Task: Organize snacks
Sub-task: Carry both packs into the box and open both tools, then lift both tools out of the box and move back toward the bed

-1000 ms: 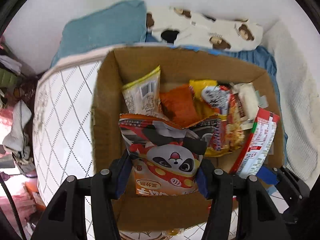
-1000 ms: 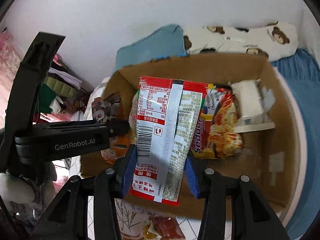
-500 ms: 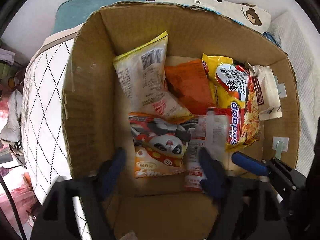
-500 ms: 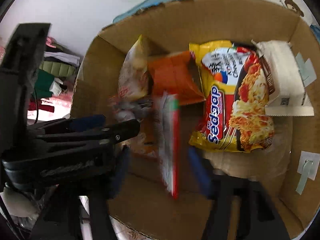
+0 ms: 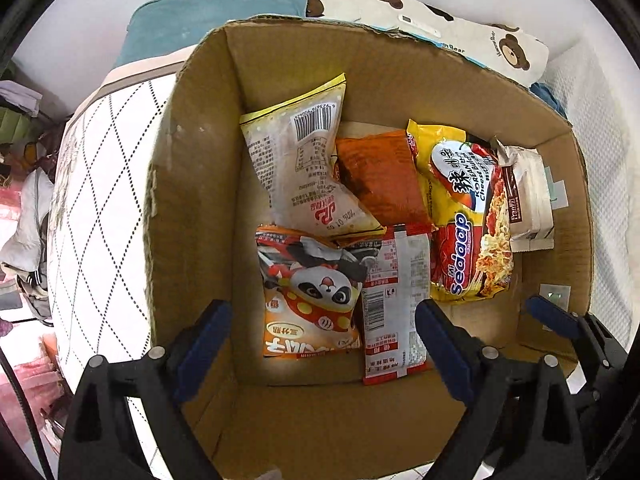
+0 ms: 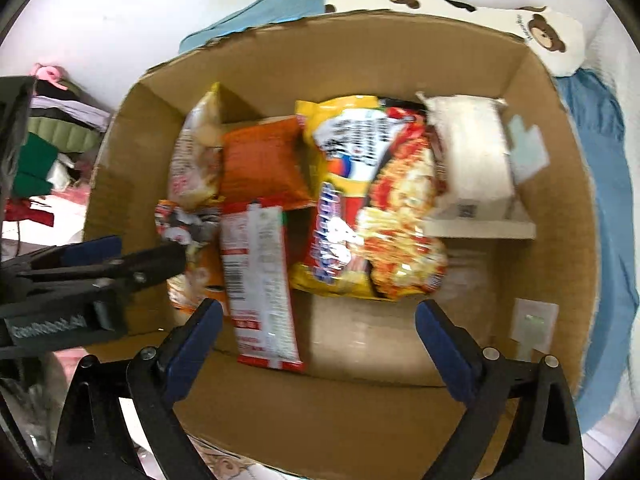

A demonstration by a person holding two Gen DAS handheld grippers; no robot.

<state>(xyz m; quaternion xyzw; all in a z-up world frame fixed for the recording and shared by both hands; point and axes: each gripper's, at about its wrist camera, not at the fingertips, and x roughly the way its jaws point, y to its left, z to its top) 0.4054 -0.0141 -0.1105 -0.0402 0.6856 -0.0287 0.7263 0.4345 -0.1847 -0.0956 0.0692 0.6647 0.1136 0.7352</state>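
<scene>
Six snack items lie in one open cardboard box (image 5: 192, 184), seen from above by both wrist cameras; box stands on a white quilted mattress (image 5: 100, 216) with a black diamond pattern; teal pillow (image 5: 216, 12) and bear-print pillow (image 5: 472, 40) lie beyond its far wall.

Contents, left to right at the back: pale bag with yellow edge (image 5: 304, 168), barcode side up, leaning toward the left wall; orange packet (image 5: 380, 176) just beside it; yellow and red noodle packet (image 5: 468, 216), lying flat; white paper-wrapped carton (image 5: 528, 196) against the right side, touching the noodle packet.

Contents at the front: panda packet (image 5: 316, 296), orange and white, its top edge under the pale bag; red and white sachet (image 5: 394, 304), back side up, just beside the panda packet on its right and touching the noodle packet's lower left corner.

Left gripper (image 5: 320, 344): jaws have just been opening and now stand wide apart above the panda packet and sachet; pads (image 5: 204, 340) press on nothing.

Right gripper (image 6: 316, 340): jaws have just been opening, now spread wide; the sachet (image 6: 260, 284) lies loose on the box floor between them, free of both pads; this view is blurred.
</scene>
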